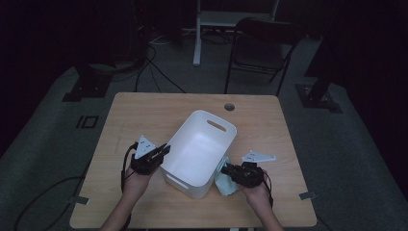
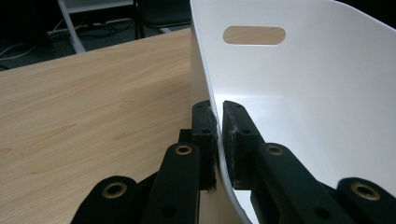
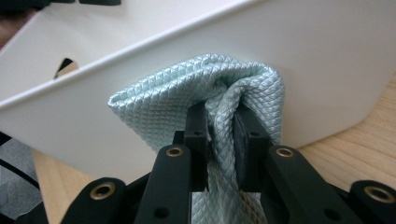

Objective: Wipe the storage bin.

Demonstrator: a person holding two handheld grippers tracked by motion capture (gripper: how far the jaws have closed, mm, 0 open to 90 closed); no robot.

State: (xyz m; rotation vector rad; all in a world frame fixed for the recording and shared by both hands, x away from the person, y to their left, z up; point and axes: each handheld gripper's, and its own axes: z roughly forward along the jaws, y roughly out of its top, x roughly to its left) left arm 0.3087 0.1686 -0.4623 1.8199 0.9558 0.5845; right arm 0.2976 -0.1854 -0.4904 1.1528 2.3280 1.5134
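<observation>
**A:** From the high view, where does everything sit?

**B:** The white bin point(image 1: 199, 151) stands at the middle of the worktop point(image 1: 144, 113), tipped a little, I think, though the light is dim. My left gripper point(image 1: 165, 149) is at its nine o'clock edge. My right gripper point(image 1: 229, 169) is at the bin's four o'clock, with the pale green cloth point(image 1: 225, 183) bunched just beside the bin's outer wall.

**A:** And looking along the left gripper?

**B:** In the left gripper view my left gripper point(image 2: 218, 122) is clamped on the bin's wall point(image 2: 299, 93), one jaw outside, one inside. The plastic is thin, stiff and smooth, so it should be light but slippery. The rim, or the handle slot point(image 2: 254, 35) at twelve o'clock, is the place to take hold.

**A:** The right one?

**B:** In the right gripper view my right gripper point(image 3: 218, 122) pinches a fold of the cloth point(image 3: 187, 93), narrow, with fabric squeezed between the jaws. The cloth is against the bin's outside wall point(image 3: 327, 60). It's soft and limp, with a quilted weave that grips well. It will droop, so I judge a bunched fold holds better than an edge.
</observation>
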